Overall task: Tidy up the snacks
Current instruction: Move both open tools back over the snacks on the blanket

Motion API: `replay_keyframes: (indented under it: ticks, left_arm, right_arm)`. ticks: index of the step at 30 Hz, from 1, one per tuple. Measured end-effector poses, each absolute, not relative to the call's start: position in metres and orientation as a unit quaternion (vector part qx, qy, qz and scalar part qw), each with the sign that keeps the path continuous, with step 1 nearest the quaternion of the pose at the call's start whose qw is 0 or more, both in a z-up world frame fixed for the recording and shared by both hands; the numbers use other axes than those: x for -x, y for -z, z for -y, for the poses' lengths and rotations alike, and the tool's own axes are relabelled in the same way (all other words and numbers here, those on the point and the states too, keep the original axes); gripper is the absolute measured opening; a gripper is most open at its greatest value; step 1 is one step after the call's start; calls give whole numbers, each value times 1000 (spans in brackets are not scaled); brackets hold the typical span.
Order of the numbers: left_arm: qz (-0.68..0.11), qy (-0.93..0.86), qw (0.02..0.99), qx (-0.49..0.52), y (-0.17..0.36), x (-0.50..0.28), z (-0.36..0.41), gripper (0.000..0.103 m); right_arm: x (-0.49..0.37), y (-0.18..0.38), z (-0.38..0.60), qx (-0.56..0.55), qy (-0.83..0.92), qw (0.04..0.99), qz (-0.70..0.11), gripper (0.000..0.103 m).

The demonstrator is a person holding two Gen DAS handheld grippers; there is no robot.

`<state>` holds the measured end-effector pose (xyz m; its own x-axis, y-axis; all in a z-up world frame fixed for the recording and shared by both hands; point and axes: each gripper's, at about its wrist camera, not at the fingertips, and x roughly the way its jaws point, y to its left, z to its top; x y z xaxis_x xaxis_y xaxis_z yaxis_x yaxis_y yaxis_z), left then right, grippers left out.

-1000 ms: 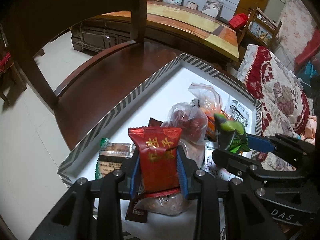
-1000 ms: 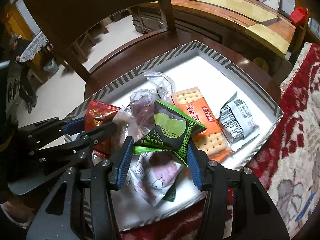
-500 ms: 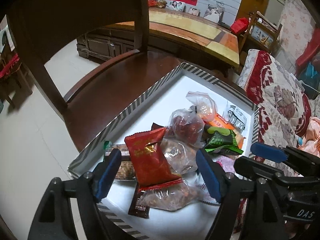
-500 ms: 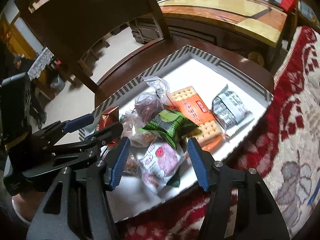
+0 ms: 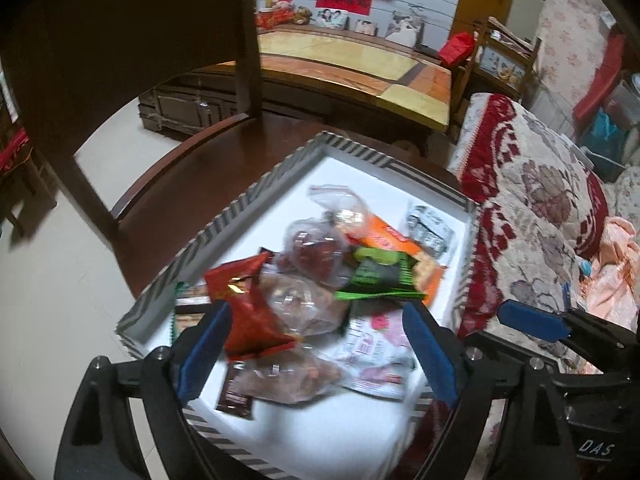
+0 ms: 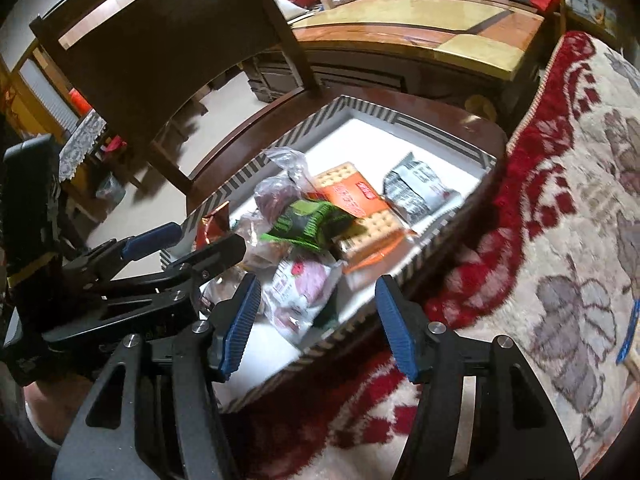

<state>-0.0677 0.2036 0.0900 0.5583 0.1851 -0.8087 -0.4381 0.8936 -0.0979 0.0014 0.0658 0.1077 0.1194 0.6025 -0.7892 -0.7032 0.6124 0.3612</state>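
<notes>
Wooden chair seat, striped tray, left claw opening, empty

Both my wrist cameras look steeply down past my fingers, close over the snack tray; both views share it. Each view catches my other gripper at its edge.

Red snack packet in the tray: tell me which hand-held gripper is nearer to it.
Left. The left hand-held gripper, jaws opening, has the red snack packet lying loose by its left finger. The right hand-held gripper sits further off, over the tray's other side.
</notes>
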Motion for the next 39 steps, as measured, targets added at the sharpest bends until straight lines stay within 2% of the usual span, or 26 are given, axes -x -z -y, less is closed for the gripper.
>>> replay_keyframes:
  ticks: [27, 39]
  left_arm:
    - [-477, -55, 874, 77, -80, 8, -76, 89]
    - [-496, 25, 867, 37, -73, -33, -13, 89]
  right_arm:
    - [-73, -72, 133, -52, -268, 799, -535, 60]
    - [-107, -76, 230, -81, -185, 822, -532, 60]
